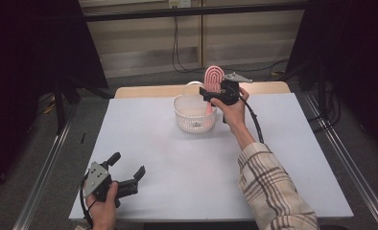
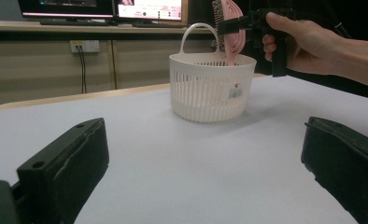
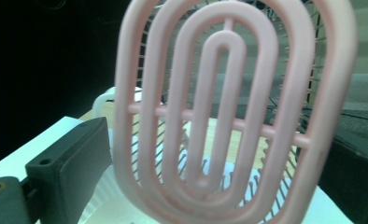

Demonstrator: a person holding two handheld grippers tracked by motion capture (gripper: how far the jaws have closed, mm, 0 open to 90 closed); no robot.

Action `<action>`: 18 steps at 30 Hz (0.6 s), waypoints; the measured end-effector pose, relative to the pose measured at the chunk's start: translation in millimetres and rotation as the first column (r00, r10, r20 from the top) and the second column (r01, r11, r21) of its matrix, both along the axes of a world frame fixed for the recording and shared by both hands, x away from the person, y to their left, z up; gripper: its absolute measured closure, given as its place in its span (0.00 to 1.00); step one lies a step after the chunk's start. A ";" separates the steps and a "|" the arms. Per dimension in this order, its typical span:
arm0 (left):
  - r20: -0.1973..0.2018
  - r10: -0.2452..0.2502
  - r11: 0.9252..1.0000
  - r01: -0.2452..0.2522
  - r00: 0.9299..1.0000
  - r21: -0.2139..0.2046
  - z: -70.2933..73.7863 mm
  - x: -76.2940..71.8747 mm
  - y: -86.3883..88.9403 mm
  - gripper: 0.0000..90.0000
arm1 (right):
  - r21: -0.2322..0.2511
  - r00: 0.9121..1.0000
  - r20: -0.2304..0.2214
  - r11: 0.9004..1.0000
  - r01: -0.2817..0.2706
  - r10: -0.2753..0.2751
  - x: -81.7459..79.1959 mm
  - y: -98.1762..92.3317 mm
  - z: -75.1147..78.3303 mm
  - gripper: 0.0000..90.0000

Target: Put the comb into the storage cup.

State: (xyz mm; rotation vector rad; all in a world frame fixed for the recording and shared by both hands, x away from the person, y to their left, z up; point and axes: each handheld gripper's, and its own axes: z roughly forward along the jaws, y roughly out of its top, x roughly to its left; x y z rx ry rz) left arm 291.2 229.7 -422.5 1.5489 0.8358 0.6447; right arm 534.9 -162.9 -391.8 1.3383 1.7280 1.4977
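The pink vented hairbrush [image 1: 212, 76] stands upright at the upper centre of the high view, its handle end reaching down into the white slotted basket [image 1: 193, 115] and its looped head rising above the rim. In the right gripper view the head [image 3: 229, 107] looms close between the jaws, bristles facing away from the camera. The right tool [image 1: 215, 94] is clenched on the brush just below the head, so we judge the step in hand to be lowering it into the basket.

To do this well, we should keep the brush near vertical and centred over the opening, clear of the basket's arched handle [image 2: 199, 31] behind it. We should ease down until the handle end meets the floor of the basket, and only then let the jaws part. The basket looks light, so any sideways push against its wall could slide or tip it on the pale worktop [image 1: 187, 167].

The left tool [image 1: 128, 176] sits at the lower left of the high view, released and empty, jaws wide; it could steady the basket if needed.
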 end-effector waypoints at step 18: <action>0.000 0.005 1.000 -0.005 1.000 -0.006 0.5 -0.3 0.0 0.01 | -0.022 0.999 0.037 1.000 0.010 -0.010 -14.5 -11.1 7.2 0.02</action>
